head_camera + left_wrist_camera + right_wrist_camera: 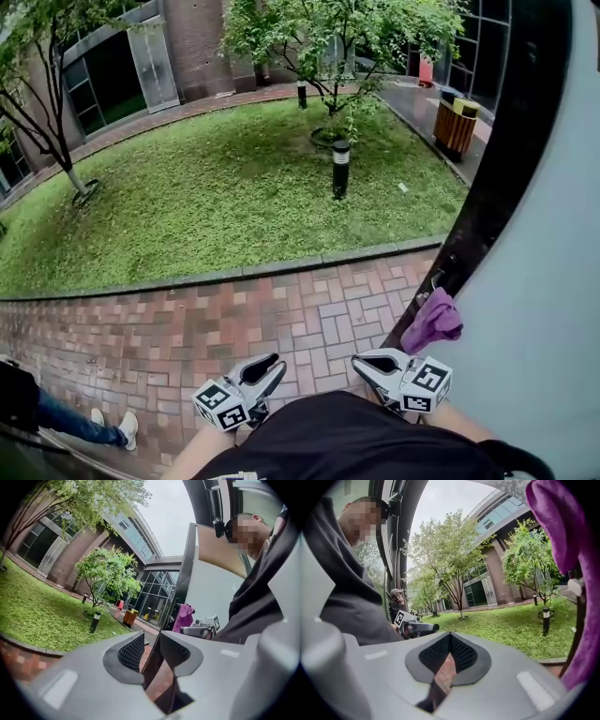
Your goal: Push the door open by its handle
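Seems done with pushing door [539, 309] wide; holds right gripper [364, 364] closed, empty, just short of handle [437, 281]; left gripper [274, 367] beside it, slightly parted, empty.

Red brick paving [234, 328]; lawn [216, 197] beyond kerb [244, 272] carries black bollard [340, 169], trees [328, 37]; bin [456, 124] on far path [412, 98].

No legible text, label or number

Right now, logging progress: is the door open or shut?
Open: the door stands swung out, its dark edge free above the brick path.
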Action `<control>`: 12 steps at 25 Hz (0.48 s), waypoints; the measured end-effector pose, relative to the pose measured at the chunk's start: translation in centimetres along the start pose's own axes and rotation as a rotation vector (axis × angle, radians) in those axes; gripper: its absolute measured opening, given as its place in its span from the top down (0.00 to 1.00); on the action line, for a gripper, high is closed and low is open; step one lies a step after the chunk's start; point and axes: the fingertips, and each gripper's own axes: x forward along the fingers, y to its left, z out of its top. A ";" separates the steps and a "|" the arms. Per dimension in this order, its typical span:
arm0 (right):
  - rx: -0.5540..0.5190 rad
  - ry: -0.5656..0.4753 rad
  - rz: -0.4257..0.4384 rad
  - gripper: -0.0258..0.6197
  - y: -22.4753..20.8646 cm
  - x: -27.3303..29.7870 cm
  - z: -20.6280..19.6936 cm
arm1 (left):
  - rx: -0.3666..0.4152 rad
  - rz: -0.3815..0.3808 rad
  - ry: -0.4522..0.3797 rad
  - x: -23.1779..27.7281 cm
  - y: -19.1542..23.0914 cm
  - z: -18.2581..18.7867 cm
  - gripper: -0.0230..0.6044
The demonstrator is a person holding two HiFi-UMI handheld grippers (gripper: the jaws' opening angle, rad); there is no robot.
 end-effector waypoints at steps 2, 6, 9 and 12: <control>0.003 -0.001 -0.004 0.96 0.0 -0.4 -0.2 | -0.002 -0.011 0.010 0.5 -0.3 -0.2 0.79; 0.010 0.004 -0.012 0.96 -0.3 -0.8 -0.7 | -0.005 -0.023 0.014 1.1 -0.6 -0.4 0.79; 0.014 0.006 -0.017 0.96 -0.3 -0.8 -0.9 | -0.014 -0.024 0.016 0.9 -0.5 -0.5 0.80; 0.013 0.007 -0.030 0.96 0.2 -0.6 -0.7 | -0.017 -0.033 0.020 0.1 -0.5 -0.6 0.80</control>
